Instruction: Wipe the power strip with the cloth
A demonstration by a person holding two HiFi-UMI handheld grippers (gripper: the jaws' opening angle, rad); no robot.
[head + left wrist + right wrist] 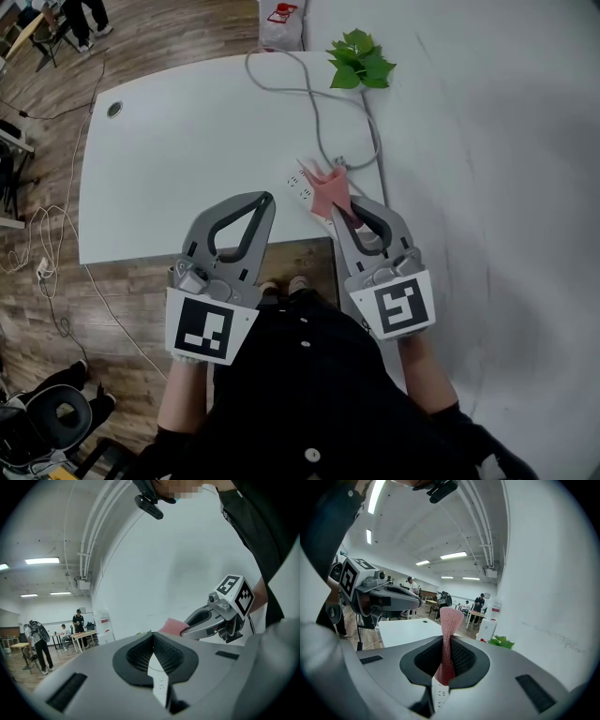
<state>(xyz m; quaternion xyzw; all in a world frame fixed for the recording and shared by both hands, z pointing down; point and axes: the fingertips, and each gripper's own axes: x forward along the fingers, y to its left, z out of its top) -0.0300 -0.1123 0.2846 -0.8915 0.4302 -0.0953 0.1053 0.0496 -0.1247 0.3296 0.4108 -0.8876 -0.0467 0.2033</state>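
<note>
My right gripper point(446, 641) is clamped on the pink cloth point(328, 191), which overlaps the power strip point(300, 185) lying at the white table's point(187, 150) near right corner. My left gripper point(153, 641) has its jaws together, holding nothing.

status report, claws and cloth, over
Left claw shut, empty. Right claw shut on pink cloth, cloth sticking out past the tips. Power strip on the desk beside the cloth, contact unclear. Only its grey cable nearby.
</note>
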